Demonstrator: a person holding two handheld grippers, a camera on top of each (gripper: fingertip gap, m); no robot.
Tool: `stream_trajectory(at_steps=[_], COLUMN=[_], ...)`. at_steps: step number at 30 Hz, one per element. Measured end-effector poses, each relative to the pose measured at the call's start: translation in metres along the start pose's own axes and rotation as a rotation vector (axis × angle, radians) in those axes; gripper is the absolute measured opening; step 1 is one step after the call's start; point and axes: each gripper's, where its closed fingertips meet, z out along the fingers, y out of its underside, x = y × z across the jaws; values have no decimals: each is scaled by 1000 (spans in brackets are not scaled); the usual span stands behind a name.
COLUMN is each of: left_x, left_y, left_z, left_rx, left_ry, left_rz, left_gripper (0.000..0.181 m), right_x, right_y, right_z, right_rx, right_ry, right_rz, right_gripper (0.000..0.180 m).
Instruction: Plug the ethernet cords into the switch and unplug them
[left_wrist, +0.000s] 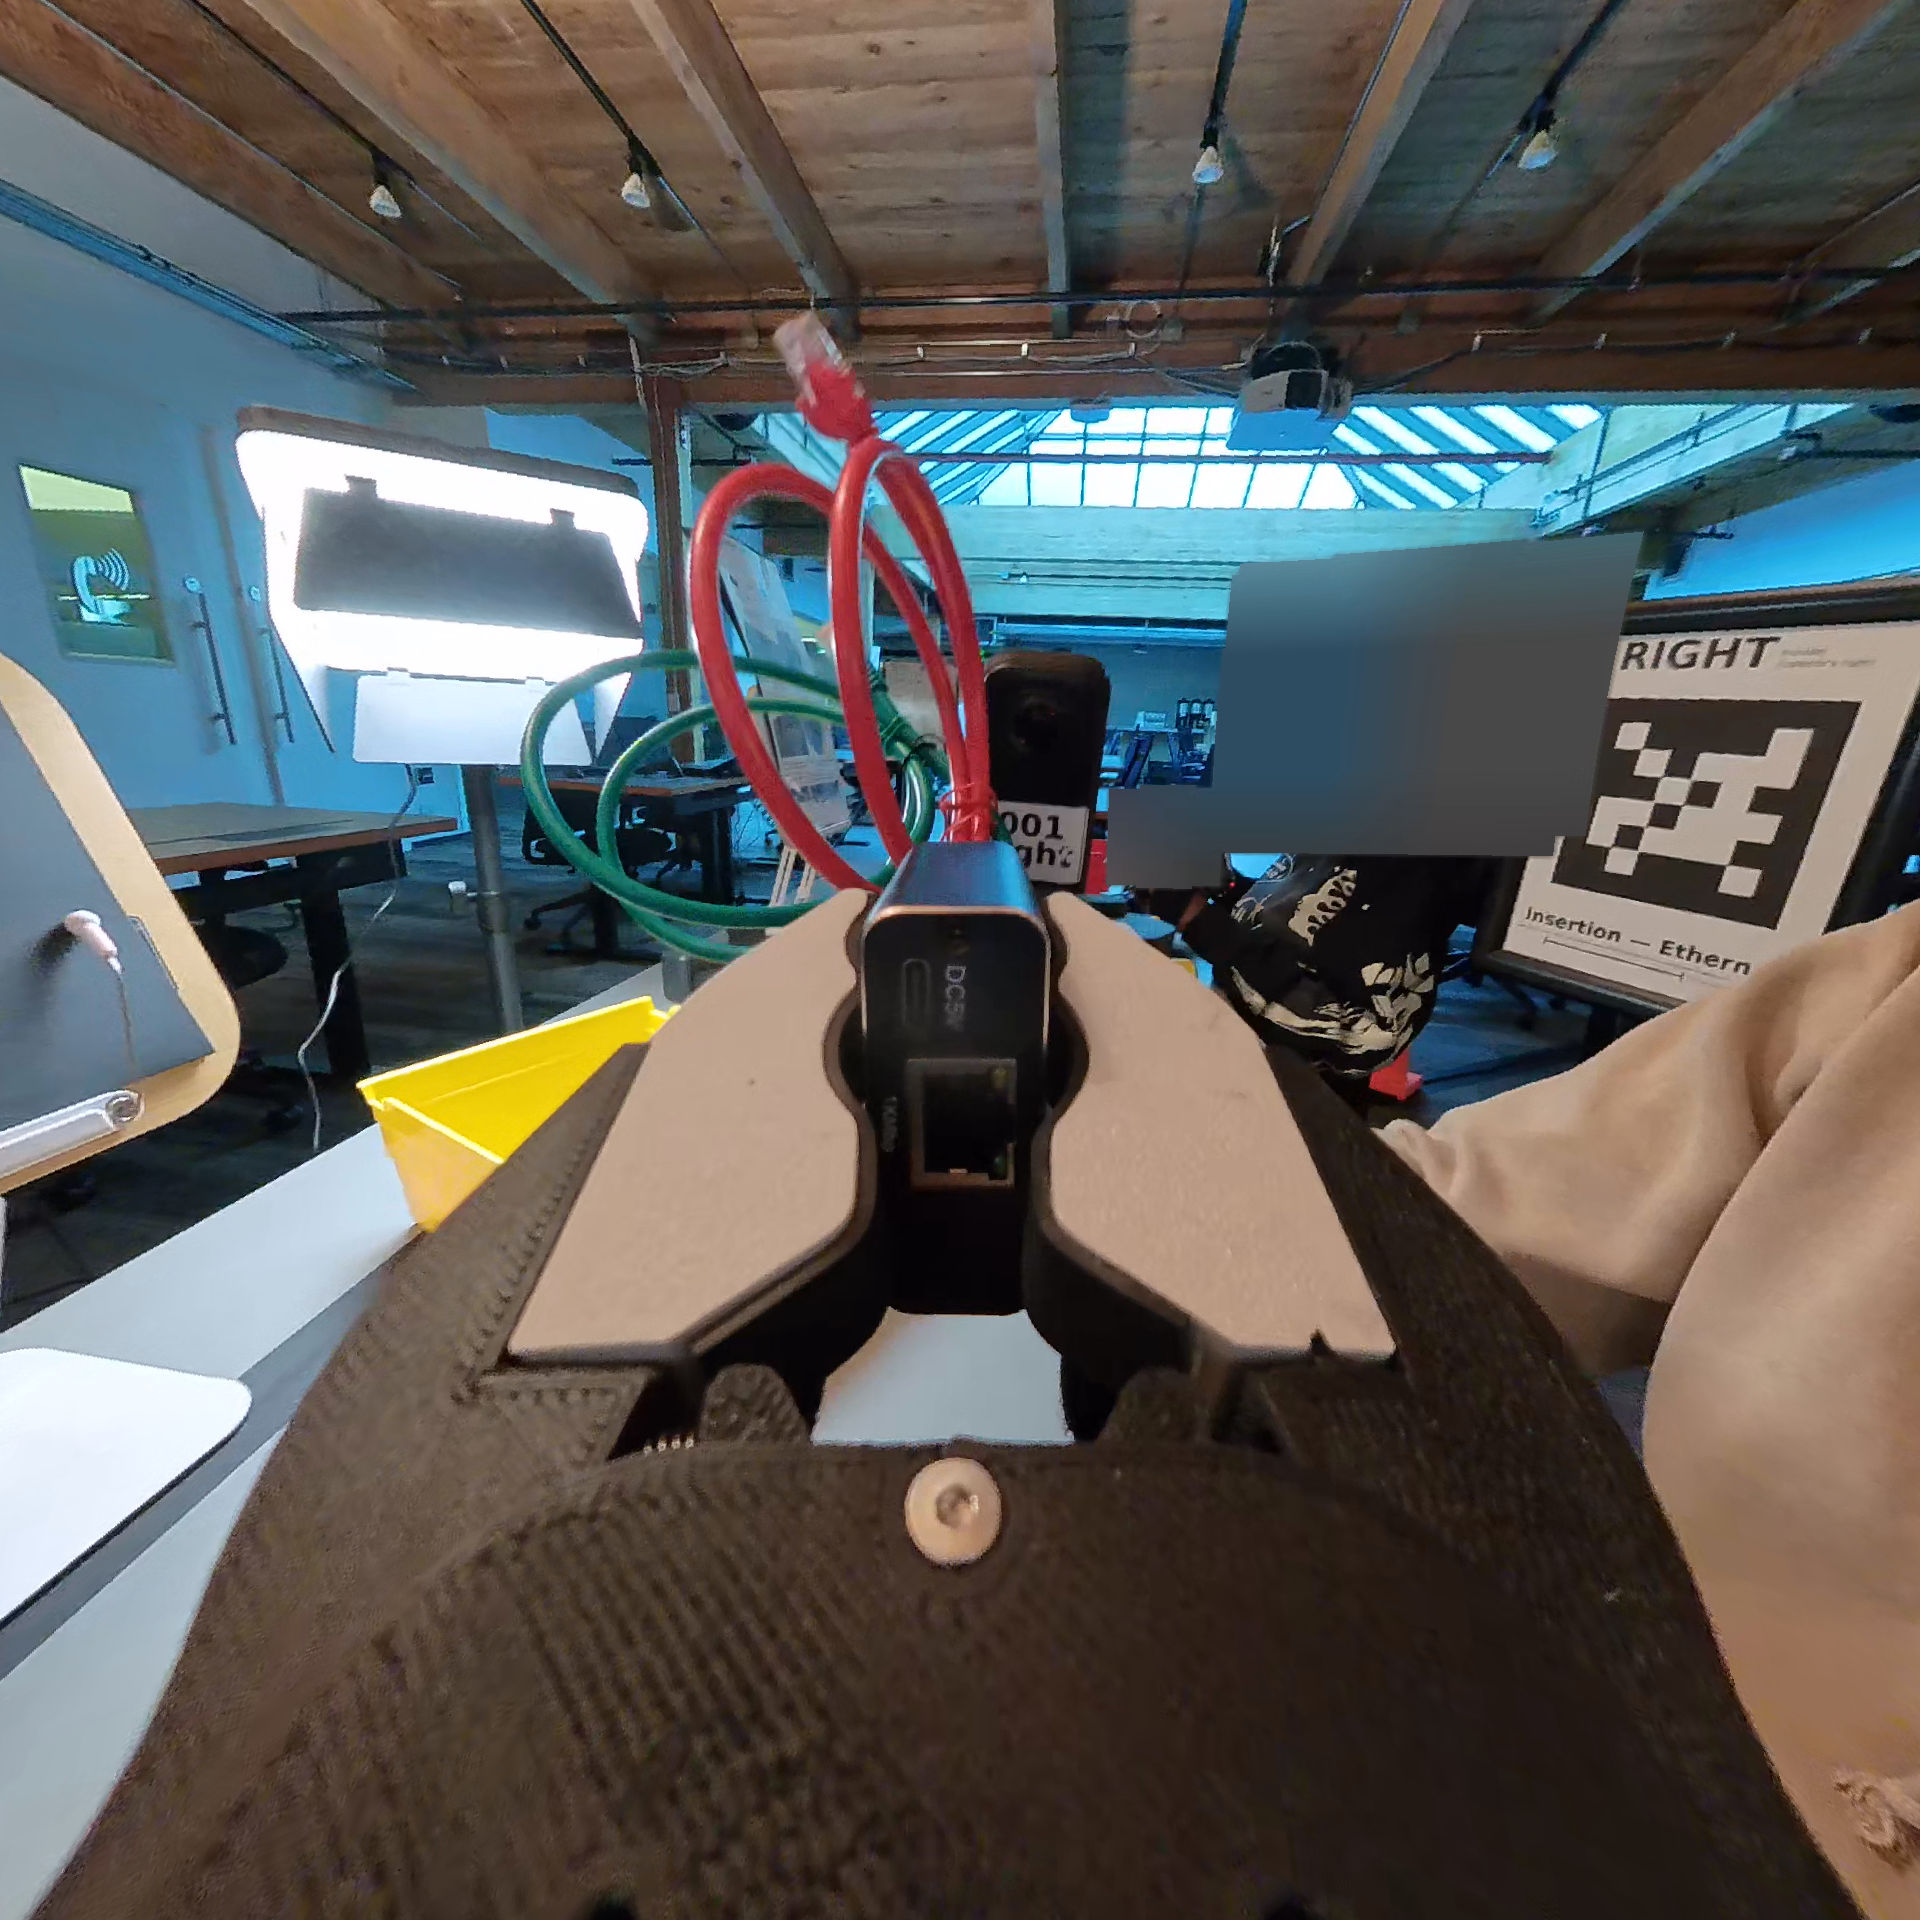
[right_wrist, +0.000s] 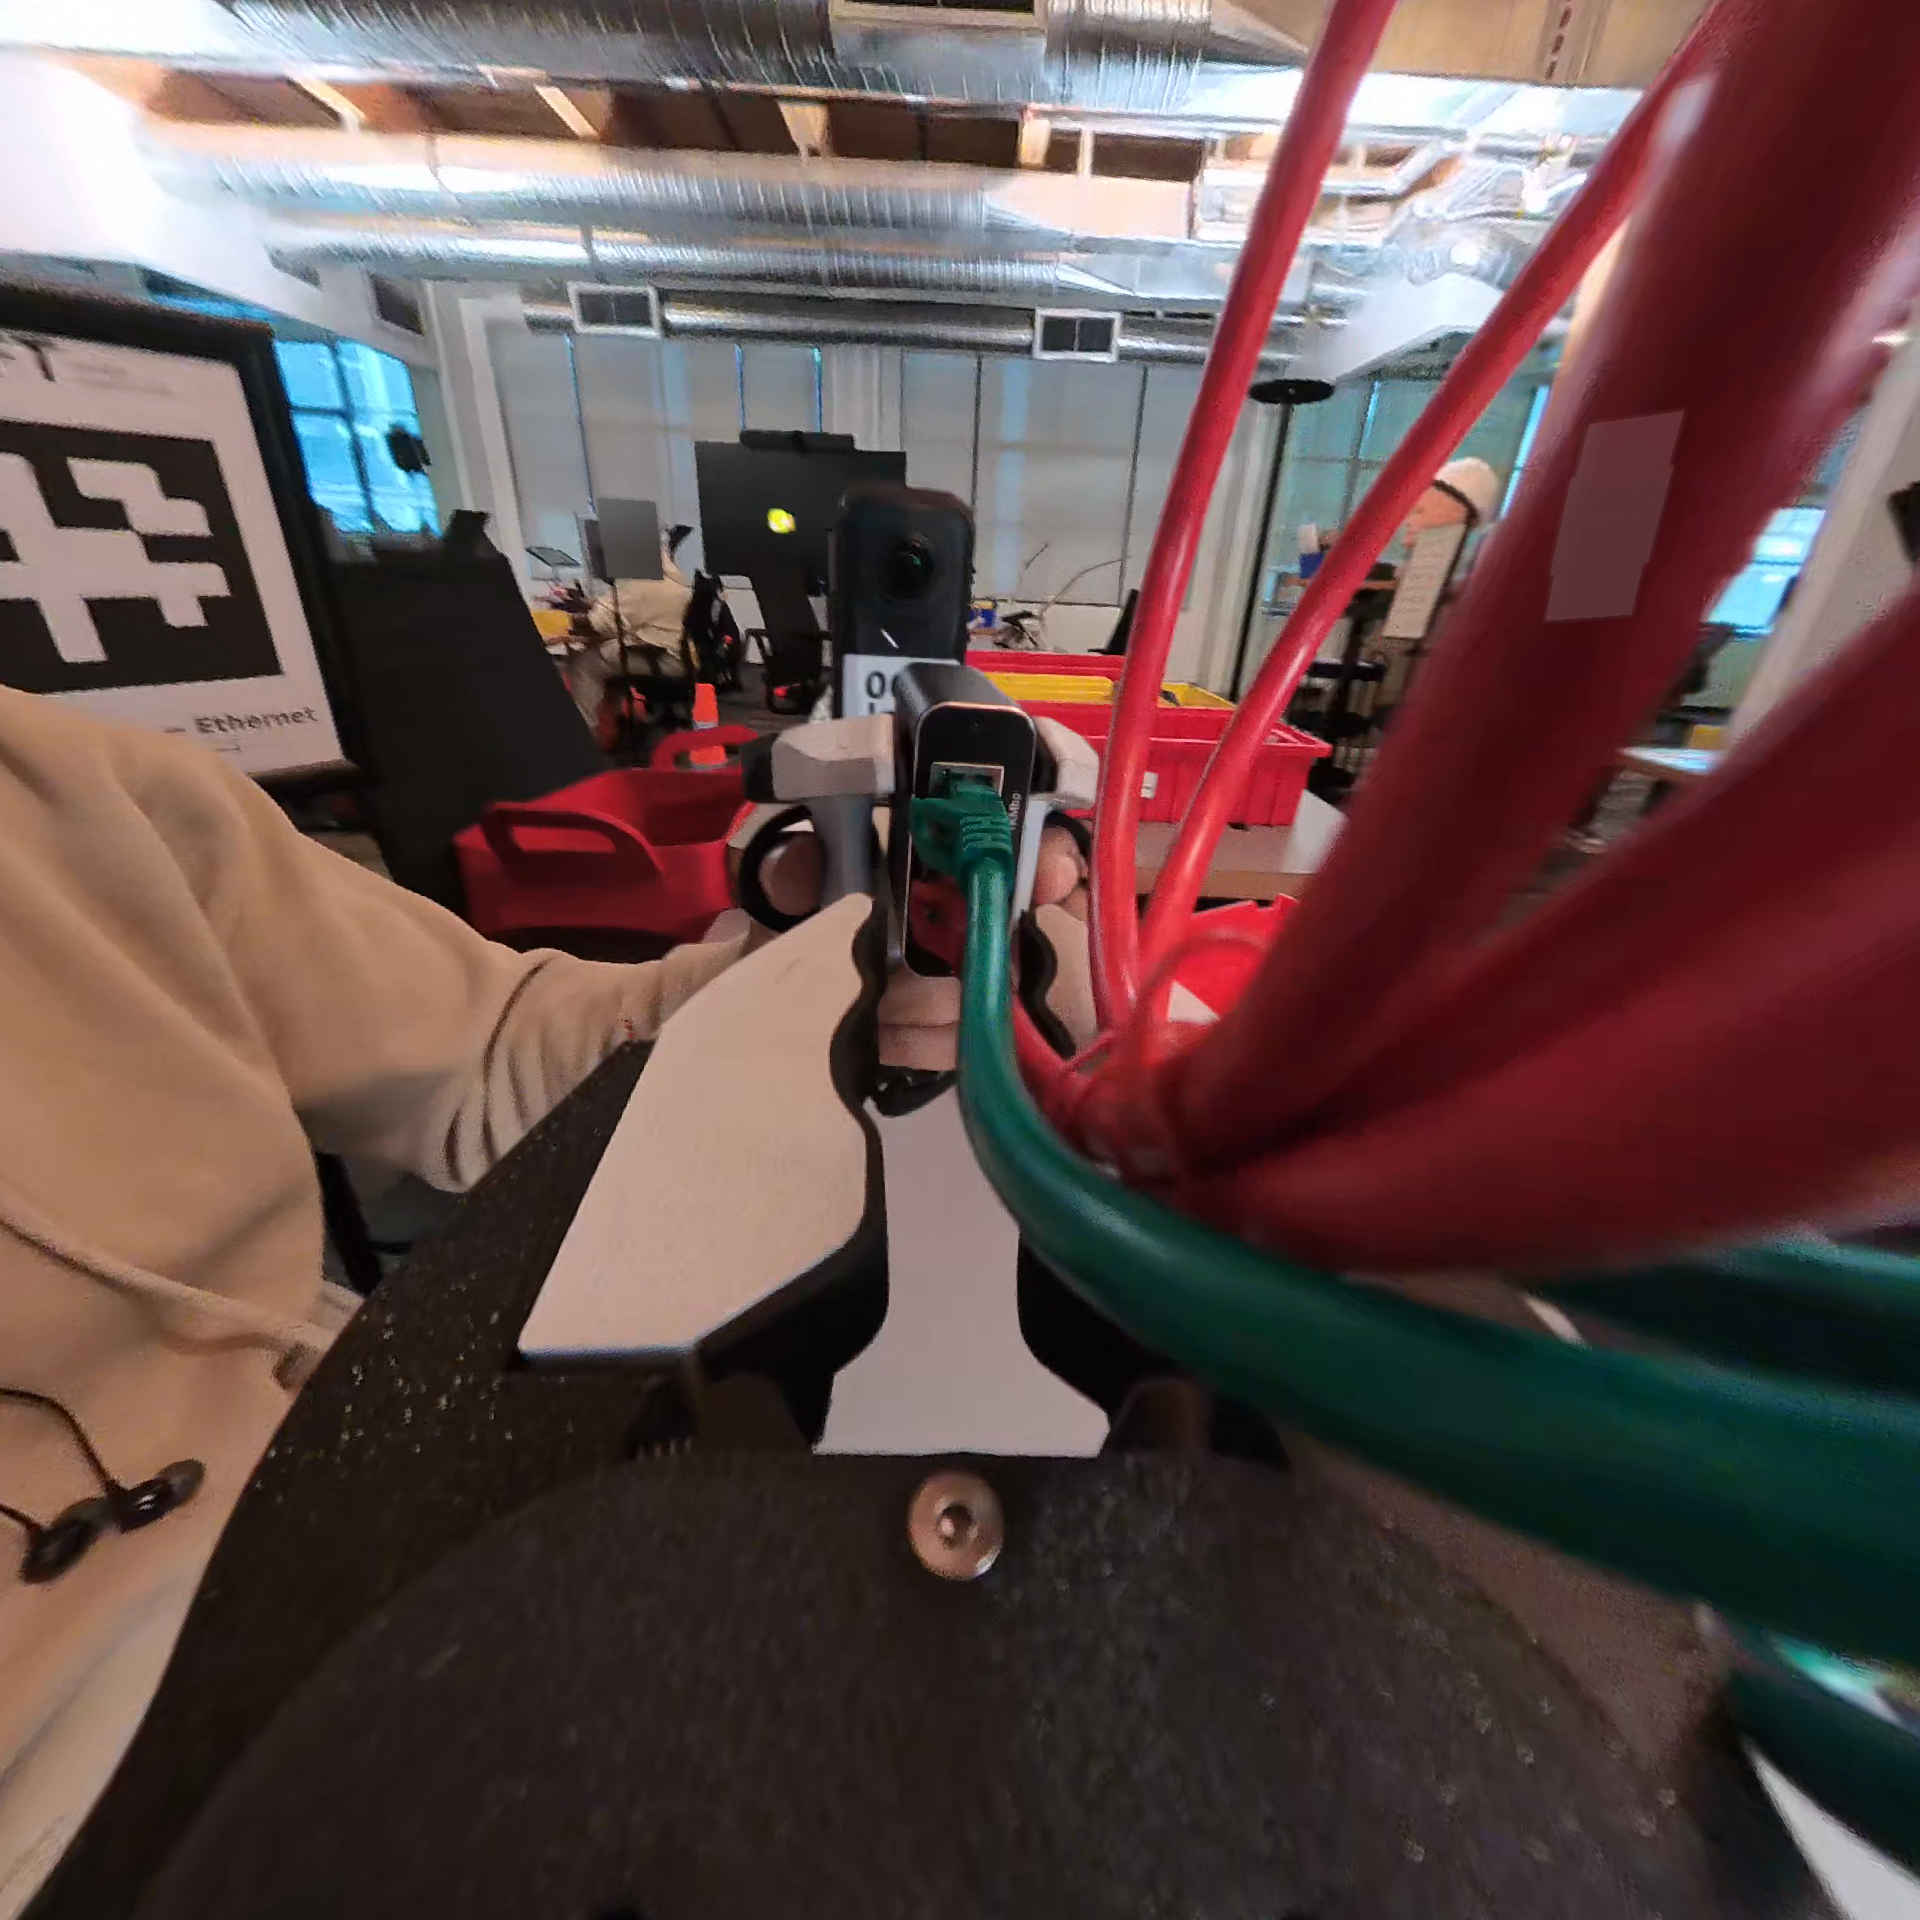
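My left gripper is shut on the small black switch and holds it up in the air. The port facing this camera is empty. A red cord runs out of the switch's far end, loops up, and its free plug points at the ceiling. A green cord loops behind. In the right wrist view the switch has the green plug in its upper port. The green cord and red cord drape over my right gripper and hide its right finger. Its jaws stand apart just below the plug.
A yellow bin sits on the white table at left. Red bins stand behind. A marker board stands at right. The person's beige sleeve fills the left of the right wrist view. The tips of both grippers are at nearly the same place.
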Motion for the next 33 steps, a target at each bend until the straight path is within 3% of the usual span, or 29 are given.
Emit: stream_trajectory(at_steps=[10, 16, 24, 33], left_x=[-3, -9, -8, -12], left_y=[5, 20, 21, 18], left_z=[3, 0, 0, 0], left_rx=[-12, -165, -194, -182], left_ry=[-20, -41, -47, -118], left_rz=[-7, 41, 24, 78], left_gripper=[27, 32, 28, 27], right_x=[3, 6, 9, 16], right_y=[2, 0, -1, -1], right_z=[1, -3, -4, -3], right_rx=[4, 13, 41, 20], right_ry=[4, -4, -19, 103], right_rz=[29, 91, 131, -32], right_gripper=[15, 15, 15, 15])
